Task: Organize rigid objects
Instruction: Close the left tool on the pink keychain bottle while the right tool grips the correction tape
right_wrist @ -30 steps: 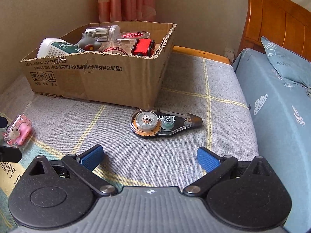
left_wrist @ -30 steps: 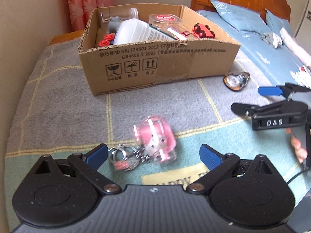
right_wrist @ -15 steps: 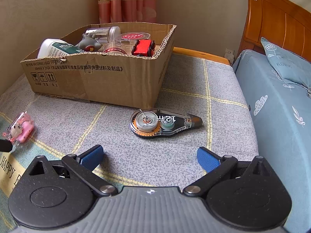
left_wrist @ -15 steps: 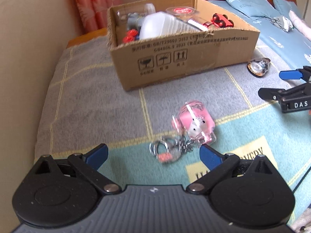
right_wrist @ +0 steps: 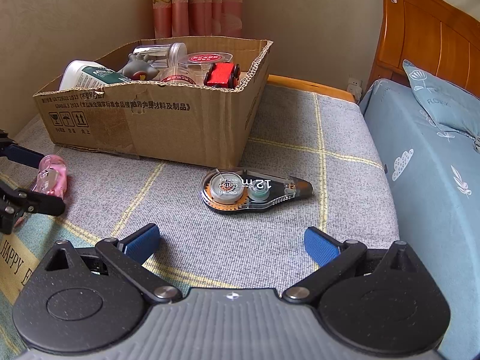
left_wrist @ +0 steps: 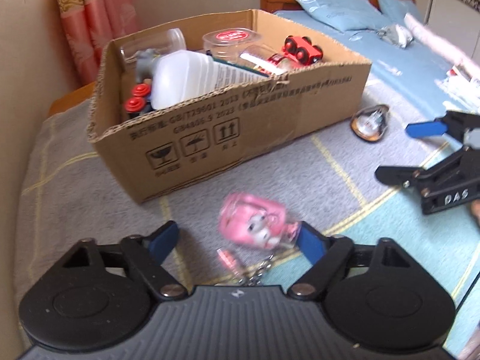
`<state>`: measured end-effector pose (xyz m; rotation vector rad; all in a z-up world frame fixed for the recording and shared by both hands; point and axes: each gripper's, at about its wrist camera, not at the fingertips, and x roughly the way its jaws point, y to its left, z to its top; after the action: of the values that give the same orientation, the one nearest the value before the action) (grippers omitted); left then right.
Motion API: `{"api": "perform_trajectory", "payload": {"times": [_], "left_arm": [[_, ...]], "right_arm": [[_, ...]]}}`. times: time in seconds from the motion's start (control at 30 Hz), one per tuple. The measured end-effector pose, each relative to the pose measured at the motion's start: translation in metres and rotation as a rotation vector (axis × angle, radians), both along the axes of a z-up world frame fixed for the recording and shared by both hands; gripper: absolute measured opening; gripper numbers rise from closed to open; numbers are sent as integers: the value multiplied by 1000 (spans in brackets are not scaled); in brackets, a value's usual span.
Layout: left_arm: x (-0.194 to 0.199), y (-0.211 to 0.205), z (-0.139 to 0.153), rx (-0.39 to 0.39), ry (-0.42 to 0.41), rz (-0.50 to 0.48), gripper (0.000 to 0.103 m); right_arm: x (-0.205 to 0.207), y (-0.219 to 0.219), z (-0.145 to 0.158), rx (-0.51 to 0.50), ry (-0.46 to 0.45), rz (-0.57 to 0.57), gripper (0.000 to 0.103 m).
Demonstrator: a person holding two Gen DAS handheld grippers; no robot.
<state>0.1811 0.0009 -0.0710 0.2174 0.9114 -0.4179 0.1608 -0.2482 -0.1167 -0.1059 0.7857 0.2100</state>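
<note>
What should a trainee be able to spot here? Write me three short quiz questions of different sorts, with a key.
1. True or false: the correction tape lies inside the cardboard box.
2. Which thing sits between the jaws of the left gripper? A) red toy car B) pink keychain toy C) white bottle
3. Fill in the blank: the right gripper points at the correction tape with its jaws ____ (open or shut).

Key: 1 false, it lies on the blanket beside the box; 2 B; 3 open.
</note>
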Motion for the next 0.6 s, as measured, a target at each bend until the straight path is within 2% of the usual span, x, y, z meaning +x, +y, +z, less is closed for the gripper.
{"api": "perform_trajectory", "payload": {"times": [0.03, 0.2, 0.37, 0.6], "left_arm": [[0, 0, 1, -11, -1, -8, 69], [-3, -6, 3, -19, -15, -40, 51], [-8, -3, 3, -14, -21, 3, 51], [-5, 20, 2, -30, -15, 200, 50]], "right_arm": [[0, 0, 0, 1, -1, 1, 103], [0, -1, -1, 3, -11, 7, 103], [-1, -2, -2, 5, -17, 10, 103], [7, -16, -2, 5, -19, -8, 103]]}}
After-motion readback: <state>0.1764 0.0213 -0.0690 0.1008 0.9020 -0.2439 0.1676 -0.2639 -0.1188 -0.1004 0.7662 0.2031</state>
